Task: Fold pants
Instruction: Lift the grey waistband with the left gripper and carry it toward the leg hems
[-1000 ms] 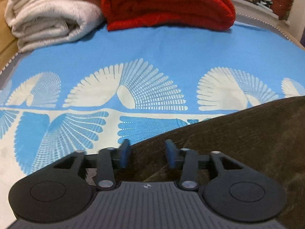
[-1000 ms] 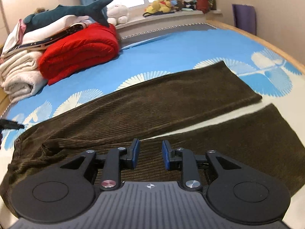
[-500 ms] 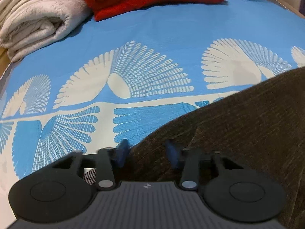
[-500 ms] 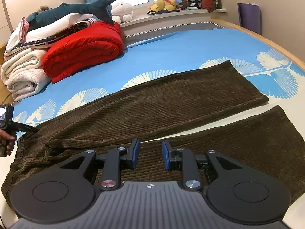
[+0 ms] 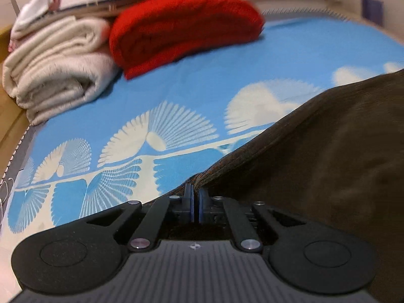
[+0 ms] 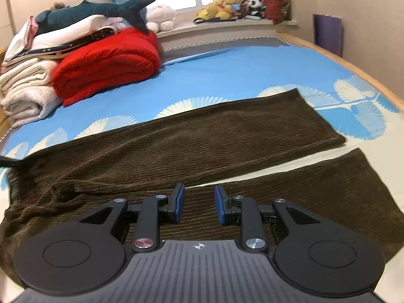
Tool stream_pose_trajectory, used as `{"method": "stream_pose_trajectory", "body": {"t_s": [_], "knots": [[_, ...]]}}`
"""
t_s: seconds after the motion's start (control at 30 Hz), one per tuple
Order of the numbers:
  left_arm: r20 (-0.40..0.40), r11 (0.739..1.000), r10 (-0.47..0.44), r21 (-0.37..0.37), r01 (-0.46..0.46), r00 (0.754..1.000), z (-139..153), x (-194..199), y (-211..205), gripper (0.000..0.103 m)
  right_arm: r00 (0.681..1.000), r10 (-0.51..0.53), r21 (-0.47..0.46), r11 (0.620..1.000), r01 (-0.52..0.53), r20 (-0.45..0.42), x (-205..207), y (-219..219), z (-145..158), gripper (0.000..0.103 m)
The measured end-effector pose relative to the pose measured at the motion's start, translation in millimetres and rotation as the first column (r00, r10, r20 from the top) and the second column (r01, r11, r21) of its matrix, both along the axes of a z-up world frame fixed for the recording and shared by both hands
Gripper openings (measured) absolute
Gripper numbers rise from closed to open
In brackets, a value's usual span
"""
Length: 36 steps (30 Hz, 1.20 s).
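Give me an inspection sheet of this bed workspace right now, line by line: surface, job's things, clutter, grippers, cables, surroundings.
Surface: bed with blue fan-print sheet.
Job's things: brown corduroy pants spread flat, legs apart, waist end bunched.
Clutter: red blanket, cream blankets, shark plush stacked at the far left.
Grippers: left gripper shut on the pants' edge; right gripper open above the near leg.
Cables: nothing seen.
Surroundings: window sill with plush toys; wooden bed frame.
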State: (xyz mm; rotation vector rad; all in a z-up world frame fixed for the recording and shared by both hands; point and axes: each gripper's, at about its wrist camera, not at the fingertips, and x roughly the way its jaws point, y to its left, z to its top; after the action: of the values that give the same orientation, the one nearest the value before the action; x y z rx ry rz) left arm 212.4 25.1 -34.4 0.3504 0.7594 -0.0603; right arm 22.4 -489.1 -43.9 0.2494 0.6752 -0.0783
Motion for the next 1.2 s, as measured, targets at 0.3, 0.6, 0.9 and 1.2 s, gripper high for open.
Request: {"method": "stream_pose_trajectory", "body": {"t_s": [0.3,0.6,0.9,1.2], "knots": [[-0.051,0.979,-0.158,-0.139,0.15,0.986,-7.2,-182.6,-22.1,0.003,1.0,-0.017,-0.029,0.999,0.016,-0.014,-30.5,-6.1,-9.8,0.027],[-0.405,0.855,-0.024,-0.483,-0.191,0.914,-51.0,-172.7,23.4,0.04,0.999,-0.004,-0.101,0.995,0.001,-0.035,-53.0,-1.2,-11.7,0.027],[-0.553,0.71,0.11,-0.538,-0.455,0.826,-82.0,-138.7,53.7,0.054,0.999,-0.035,-0.059,0.998,0.032,-0.037,-48.9,-6.6,-11.5,0.027],[-0.518,0.602,0.33,-0.529,-0.598,0.79,-76.4,-120.2,77.4,0.051,0.996,-0.075,0.083,0.993,0.08,-0.056,-28.5,-20.8,-18.1,0.027]]}}
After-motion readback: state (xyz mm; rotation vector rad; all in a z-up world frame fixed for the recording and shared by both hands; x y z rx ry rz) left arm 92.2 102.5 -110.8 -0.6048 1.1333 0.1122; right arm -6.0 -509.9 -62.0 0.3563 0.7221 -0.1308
